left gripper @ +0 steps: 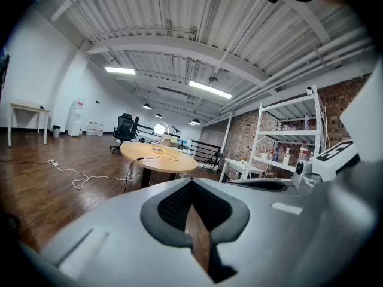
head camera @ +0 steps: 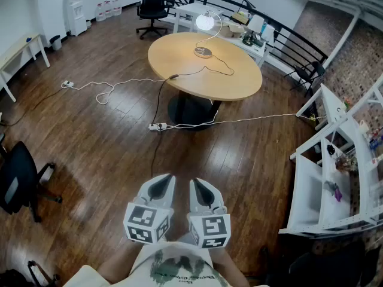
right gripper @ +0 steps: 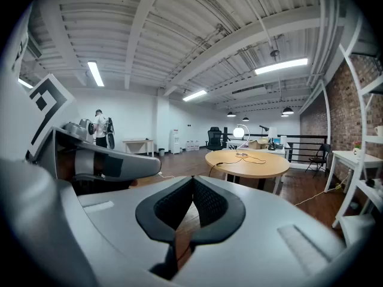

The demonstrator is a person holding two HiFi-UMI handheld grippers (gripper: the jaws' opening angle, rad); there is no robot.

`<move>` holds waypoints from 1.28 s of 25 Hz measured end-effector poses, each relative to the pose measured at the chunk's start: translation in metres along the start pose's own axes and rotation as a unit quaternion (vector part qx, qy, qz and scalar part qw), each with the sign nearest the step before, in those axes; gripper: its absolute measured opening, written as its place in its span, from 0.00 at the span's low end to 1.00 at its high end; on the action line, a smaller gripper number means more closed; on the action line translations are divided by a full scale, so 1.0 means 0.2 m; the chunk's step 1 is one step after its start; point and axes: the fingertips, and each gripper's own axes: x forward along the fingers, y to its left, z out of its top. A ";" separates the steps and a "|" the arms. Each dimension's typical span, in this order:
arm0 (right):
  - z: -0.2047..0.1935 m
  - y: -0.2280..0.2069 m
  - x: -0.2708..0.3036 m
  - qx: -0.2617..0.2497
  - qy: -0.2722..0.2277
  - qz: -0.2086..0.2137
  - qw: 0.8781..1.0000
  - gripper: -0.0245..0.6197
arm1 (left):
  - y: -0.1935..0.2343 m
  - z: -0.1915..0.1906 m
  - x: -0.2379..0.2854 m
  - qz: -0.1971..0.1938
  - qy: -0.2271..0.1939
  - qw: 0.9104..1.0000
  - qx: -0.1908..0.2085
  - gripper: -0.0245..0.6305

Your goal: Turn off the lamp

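Note:
The lamp (head camera: pixel 205 21) is lit, a glowing white globe on a thin curved stem with a round base, standing on the far side of the round wooden table (head camera: pixel 203 82). Its cord runs across the tabletop and down to the floor. Both grippers are held low near my body, far from the table. The left gripper (head camera: pixel 163 181) and the right gripper (head camera: pixel 199 184) are side by side, each shut with nothing in it. The left gripper view shows the lamp (left gripper: pixel 159 129) small beyond the shut left gripper (left gripper: pixel 191 181). The right gripper view has the lamp (right gripper: pixel 239 132) beyond the shut right gripper (right gripper: pixel 192 179).
White cables and a power strip (head camera: pixel 157 126) lie on the wooden floor between me and the table. White shelving (head camera: pixel 335 178) stands at the right, a black chair (head camera: pixel 18 181) at the left, an office chair (head camera: pixel 152 8) and a railing beyond the table. A person (right gripper: pixel 102 127) stands far off.

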 end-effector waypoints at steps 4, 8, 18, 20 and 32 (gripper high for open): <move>-0.01 0.02 0.07 0.003 0.001 -0.001 1.000 0.04 | 0.08 0.01 0.03 0.001 0.001 1.000 -0.003 0.03; -0.01 -0.01 0.15 0.010 -0.003 -0.002 1.000 0.04 | 0.12 0.01 0.09 0.001 0.004 1.000 0.004 0.03; 0.08 -0.22 0.49 0.028 -0.023 0.013 0.999 0.04 | 0.26 0.11 0.39 0.026 0.006 0.999 0.024 0.03; 0.12 -0.28 0.57 0.028 -0.027 0.018 0.999 0.04 | 0.29 0.14 0.48 0.033 0.007 0.999 0.026 0.03; 0.27 -0.69 0.96 0.025 -0.027 0.042 0.998 0.04 | 0.34 0.31 1.04 0.057 0.016 0.998 0.026 0.03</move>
